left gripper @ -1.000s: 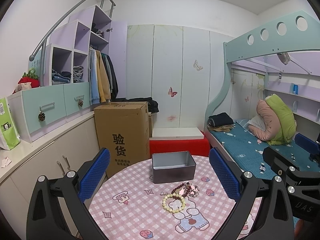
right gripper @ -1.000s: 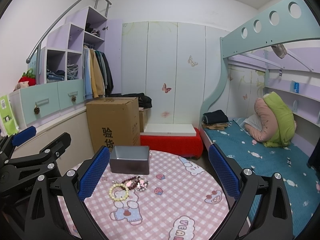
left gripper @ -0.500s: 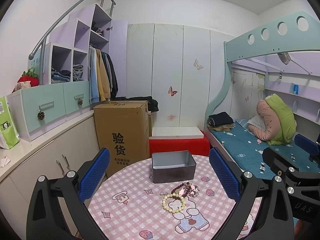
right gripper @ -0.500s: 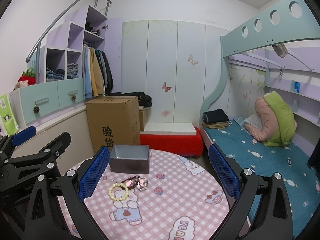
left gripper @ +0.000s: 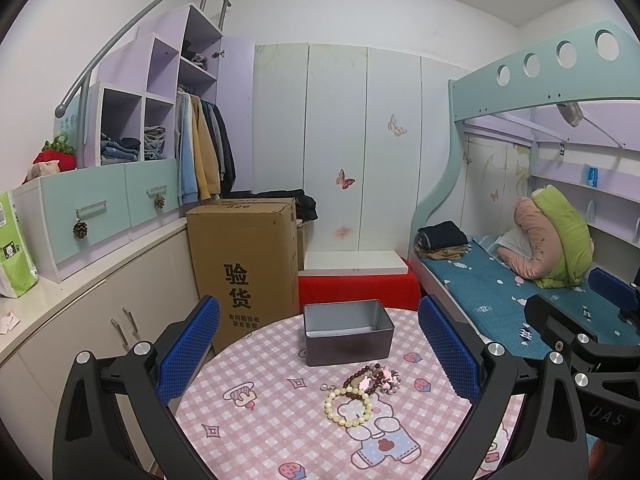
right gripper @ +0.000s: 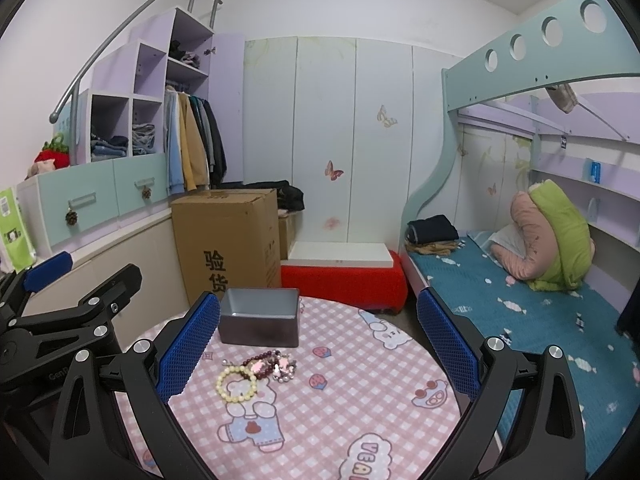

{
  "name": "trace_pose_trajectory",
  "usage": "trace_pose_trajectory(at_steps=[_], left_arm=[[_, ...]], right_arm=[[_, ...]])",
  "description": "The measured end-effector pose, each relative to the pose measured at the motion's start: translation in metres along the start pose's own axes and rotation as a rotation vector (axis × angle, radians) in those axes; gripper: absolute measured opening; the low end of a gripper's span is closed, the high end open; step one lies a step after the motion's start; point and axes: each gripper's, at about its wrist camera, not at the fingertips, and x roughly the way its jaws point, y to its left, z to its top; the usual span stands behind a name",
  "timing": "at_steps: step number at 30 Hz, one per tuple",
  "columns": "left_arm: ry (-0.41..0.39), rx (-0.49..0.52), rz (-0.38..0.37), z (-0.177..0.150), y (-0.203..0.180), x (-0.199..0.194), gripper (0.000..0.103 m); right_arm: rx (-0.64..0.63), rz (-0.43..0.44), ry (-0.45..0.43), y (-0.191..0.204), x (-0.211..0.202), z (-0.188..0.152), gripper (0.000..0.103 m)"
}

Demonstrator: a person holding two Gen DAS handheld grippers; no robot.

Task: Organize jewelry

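Left wrist view: cardboard box (left gripper: 244, 264) behind the table (left gripper: 256, 432) has big printed Chinese chars "验货" w/ smaller lines under them, too small to read. "DAS" shows on the right gripper's body at the frame's right edge. In the right wrist view, tablecloth has "VEA…" lettering cut off at the bottom, and "Gen…" on the left gripper's body is only partly readable.

Jewelry sits on the pink checked cloth just in front of the grey metal tin (left gripper: 347, 332): a cream bead bracelet (left gripper: 349, 405) lying as an open ring, a dark red bead bracelet (left gripper: 362, 378) touching it on the tin side, and a small pink/silver sparkly cluster (left gripper: 387, 378) just right of the red beads. Can't tell what pieces make up the cluster. Tin is open-topped; inside not visible from the right wrist view.

Left gripper (left gripper: 319, 354): jaws spread wide, nothing between them, above the table w/ tin and jewelry framed between the blue pads. Right gripper (right gripper: 318, 350): also wide apart, holding nothing, tin near its left pad.
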Motion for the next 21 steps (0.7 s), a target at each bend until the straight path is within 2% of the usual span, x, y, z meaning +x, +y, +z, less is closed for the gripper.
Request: trace_pose_trajectory(at_steps=[4, 6, 12, 14, 17, 21], left_arm=[[-0.003, 0.012, 0.01, -0.006, 0.0, 0.007, 0.096], [-0.001, 0.02, 0.014, -0.009, -0.001, 0.01, 0.096], [0.017, 0.003, -0.008, -0.015, 0.0, 0.023, 0.096], [0.031, -0.012, 0.016, -0.02, 0.003, 0.03, 0.096], [0.102, -0.039, 0.039, -0.026, 0.013, 0.05, 0.096], [0.237, -0.092, 0.001, -0.044, 0.033, 0.078, 0.096]], right_arm=[[0.003, 0.001, 0.004, 0.0, 0.004, -0.006, 0.096], [0.005, 0.0, 0.008, 0.002, 0.023, -0.013, 0.096], [0.009, 0.014, 0.033, 0.002, 0.034, -0.023, 0.096], [0.014, 0.018, 0.043, 0.001, 0.036, -0.02, 0.096], [0.02, 0.019, 0.076, -0.003, 0.044, -0.024, 0.096], [0.027, 0.012, 0.146, -0.011, 0.062, -0.04, 0.096]])
